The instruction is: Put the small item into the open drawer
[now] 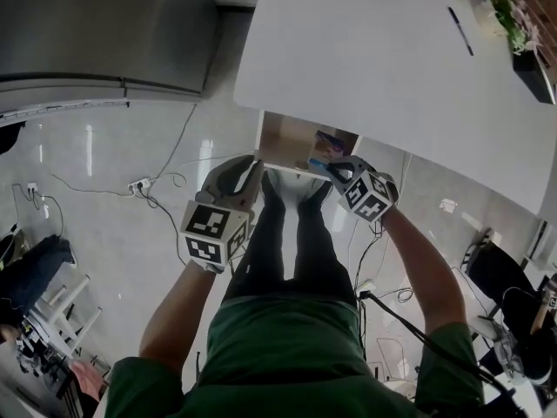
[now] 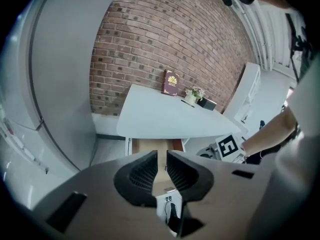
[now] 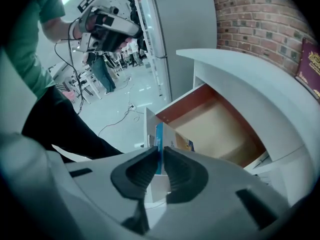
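The open drawer (image 1: 283, 139) sticks out from under the white table (image 1: 374, 50); its wooden bottom (image 3: 220, 129) looks bare. My right gripper (image 1: 333, 169) is shut on the small item (image 1: 328, 146), a flat packet with a blue edge (image 3: 159, 140), held upright over the drawer's front right corner. In the right gripper view the jaws (image 3: 160, 160) pinch its near edge. My left gripper (image 1: 246, 174) hovers beside the drawer's front left corner. Its jaws (image 2: 161, 160) stand a narrow gap apart with nothing between them, pointing at the drawer (image 2: 150, 146).
On the table lie a pen (image 1: 460, 30), a flower pot (image 1: 509, 11) and a dark red book (image 2: 170, 82). A grey cabinet (image 1: 96, 33) stands to the left. Cables and a power strip (image 1: 139, 185) trail on the glossy floor. The person's legs are below the drawer.
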Demonstrator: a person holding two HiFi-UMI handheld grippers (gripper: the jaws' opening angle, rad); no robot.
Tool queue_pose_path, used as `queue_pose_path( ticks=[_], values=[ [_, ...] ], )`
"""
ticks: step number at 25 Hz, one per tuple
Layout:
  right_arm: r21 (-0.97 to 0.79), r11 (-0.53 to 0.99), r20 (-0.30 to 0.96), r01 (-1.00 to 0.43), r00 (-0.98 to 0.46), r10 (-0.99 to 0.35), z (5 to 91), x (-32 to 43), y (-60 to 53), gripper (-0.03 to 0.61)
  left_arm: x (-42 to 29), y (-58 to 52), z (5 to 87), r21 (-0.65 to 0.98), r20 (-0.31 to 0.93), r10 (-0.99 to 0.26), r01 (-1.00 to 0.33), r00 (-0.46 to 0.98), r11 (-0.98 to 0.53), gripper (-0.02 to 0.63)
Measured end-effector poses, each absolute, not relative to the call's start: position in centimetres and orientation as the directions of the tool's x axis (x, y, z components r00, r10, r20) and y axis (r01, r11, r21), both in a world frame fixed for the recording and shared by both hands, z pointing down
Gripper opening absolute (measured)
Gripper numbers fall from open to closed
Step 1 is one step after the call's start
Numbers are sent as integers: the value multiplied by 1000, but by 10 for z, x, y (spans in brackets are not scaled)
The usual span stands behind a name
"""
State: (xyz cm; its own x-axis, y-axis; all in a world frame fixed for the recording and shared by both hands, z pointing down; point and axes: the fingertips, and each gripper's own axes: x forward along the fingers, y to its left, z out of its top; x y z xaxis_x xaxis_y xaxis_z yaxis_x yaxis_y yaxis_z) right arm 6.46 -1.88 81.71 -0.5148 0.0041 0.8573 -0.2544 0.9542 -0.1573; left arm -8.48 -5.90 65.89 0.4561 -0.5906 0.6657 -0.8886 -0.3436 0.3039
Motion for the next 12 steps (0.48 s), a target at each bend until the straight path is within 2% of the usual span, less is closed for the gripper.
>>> queue_pose_path(
  ticks=[12],
  values=[
    [-250, 946, 877, -205, -462, 132, 878, 69, 1, 49, -85, -51, 687, 323, 688, -573, -895, 446, -308, 52]
  ],
)
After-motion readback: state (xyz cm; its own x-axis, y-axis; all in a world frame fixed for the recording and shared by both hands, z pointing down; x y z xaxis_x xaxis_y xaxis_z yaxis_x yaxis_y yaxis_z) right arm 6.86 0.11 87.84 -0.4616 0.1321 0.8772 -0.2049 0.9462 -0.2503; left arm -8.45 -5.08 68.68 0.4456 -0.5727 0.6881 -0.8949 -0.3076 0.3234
